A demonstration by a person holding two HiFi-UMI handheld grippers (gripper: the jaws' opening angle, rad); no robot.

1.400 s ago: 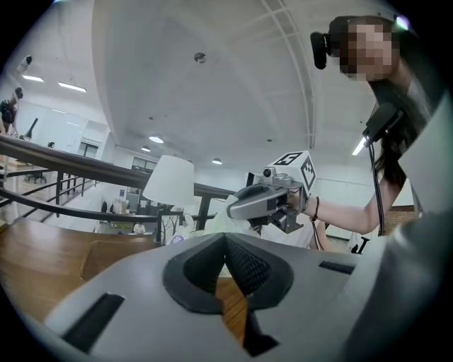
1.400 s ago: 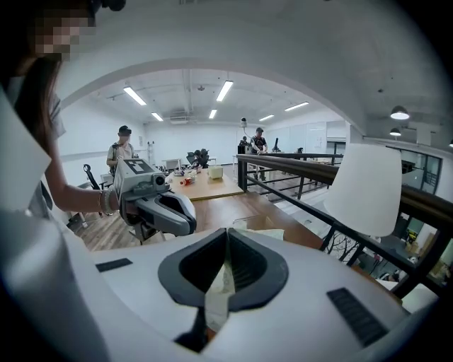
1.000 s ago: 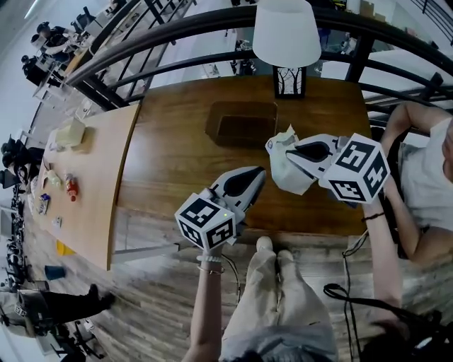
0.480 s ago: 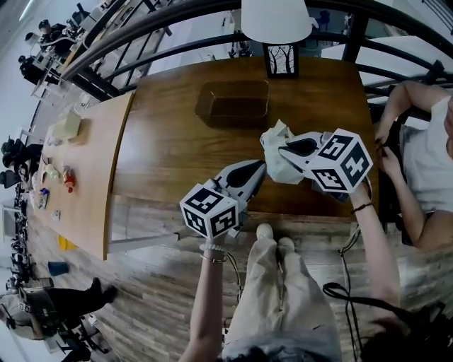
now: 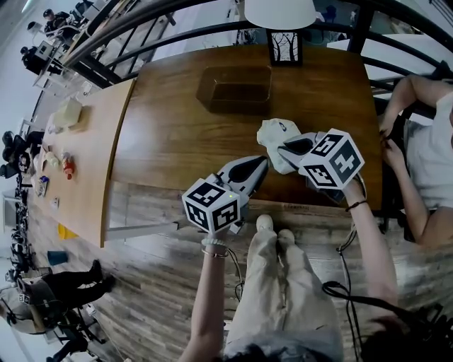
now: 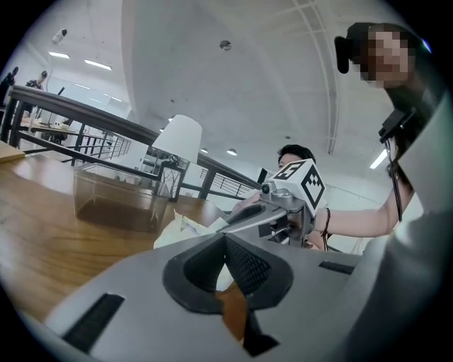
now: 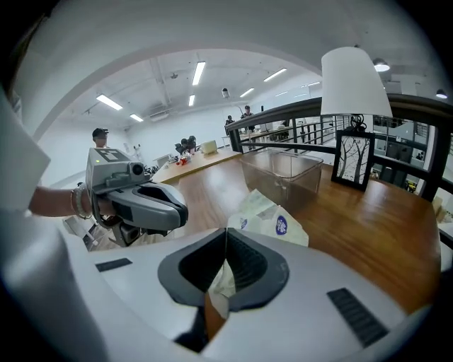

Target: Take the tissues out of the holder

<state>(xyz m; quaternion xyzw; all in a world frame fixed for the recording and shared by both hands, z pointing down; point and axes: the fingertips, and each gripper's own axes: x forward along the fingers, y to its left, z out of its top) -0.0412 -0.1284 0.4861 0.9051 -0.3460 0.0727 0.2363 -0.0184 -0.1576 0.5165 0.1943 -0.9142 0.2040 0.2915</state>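
white pack: the tissues (image 5: 274, 134) are a soft white pack with a blue mark; they are out of the holder, over the brown wooden bench (image 5: 177, 134) near its front edge and well apart from the holder
right hand-held gripper (image 5: 286, 150): jaws pinched on one end of the pack; the rest of the pack sticks out ahead of the pads; whether the pack touches the wood i cannot tell
left hand-held gripper (image 5: 262, 166): jaws together with nothing between them; it sits at the bench's front edge, near the pack but not touching it
holder (image 5: 235, 88): a clear plastic box, upright, toward the far side of the bench and near the lamp (image 5: 279, 13); it looks empty, with only the tint of the wood showing through its walls
step in hand: as i judge it, the taking-out itself is done; what remains is to set the pack down
next move: probably calls for laying the pack flat on bare wood; then parting the right jaws and backing away without dragging the soft wrapper along; the left one seems to have no job unless the pack clings
neighbouring bench (image 5: 78, 162): lighter wood, to the left; it carries small things too small to name
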